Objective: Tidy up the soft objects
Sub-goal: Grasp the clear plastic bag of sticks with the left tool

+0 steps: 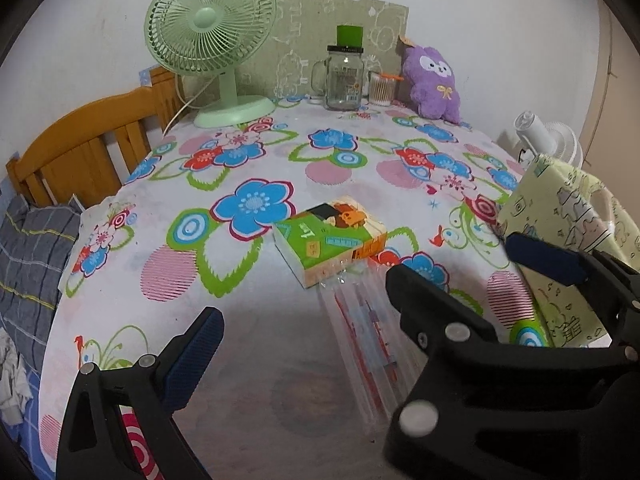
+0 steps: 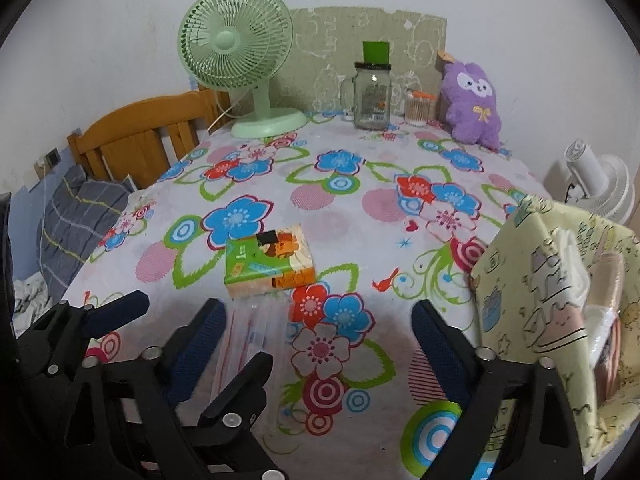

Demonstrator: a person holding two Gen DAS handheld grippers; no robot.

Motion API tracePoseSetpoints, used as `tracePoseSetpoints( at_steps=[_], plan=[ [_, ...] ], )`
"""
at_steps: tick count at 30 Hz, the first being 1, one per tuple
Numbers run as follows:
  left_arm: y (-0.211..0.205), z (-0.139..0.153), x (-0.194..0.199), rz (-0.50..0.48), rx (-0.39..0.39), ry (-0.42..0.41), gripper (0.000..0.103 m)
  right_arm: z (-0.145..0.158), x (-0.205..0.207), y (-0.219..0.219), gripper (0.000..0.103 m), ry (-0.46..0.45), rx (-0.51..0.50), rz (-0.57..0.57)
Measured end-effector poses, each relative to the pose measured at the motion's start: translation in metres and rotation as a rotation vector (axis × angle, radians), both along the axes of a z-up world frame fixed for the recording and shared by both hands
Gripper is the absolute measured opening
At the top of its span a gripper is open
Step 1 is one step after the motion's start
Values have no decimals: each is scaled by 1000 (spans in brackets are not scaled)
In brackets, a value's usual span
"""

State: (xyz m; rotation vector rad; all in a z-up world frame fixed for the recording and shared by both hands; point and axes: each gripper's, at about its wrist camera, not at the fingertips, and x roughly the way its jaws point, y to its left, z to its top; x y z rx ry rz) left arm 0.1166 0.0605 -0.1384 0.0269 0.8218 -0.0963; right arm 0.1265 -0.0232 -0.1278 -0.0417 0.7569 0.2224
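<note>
Both our tongs hang spread and empty – left gripper (image 1: pixel 304 316), right gripper (image 2: pixel 320 316) – above the tissue pack (image 1: pixel 331 240) mid-table, plush toy (image 1: pixel 434 82) far back; we judge a square pinch across the pack's short sides best

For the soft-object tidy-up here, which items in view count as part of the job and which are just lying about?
Job: purple plush toy; tissue pack; yellow fabric bag, probably the container; left gripper and right gripper, jaws open.

Lying about: green fan; glass jar; cotton swab cup; clear pen pouch; white fan.
</note>
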Motion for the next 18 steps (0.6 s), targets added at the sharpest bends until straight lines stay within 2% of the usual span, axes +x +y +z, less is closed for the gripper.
tracePoseSetpoints(
  at_steps=[6,8,12,13,18],
  plan=[
    [-6,-12,8,-10,-7,40,96,-14,9,-4,70,52,8,-21],
    [-8,-14,10,-14,-17,52,96,-17,10,-6,68,61,10,-32],
    [-11,-20,14,-15,-43,75,90,-22,14,-12,67,82,12,-56],
    [-12,-21,15,-19,-46,78,86,-23,15,-13,67,86,12,-59],
    [-18,-23,15,-20,-17,74,77,-32,18,-17,67,120,24,-62]
  ],
)
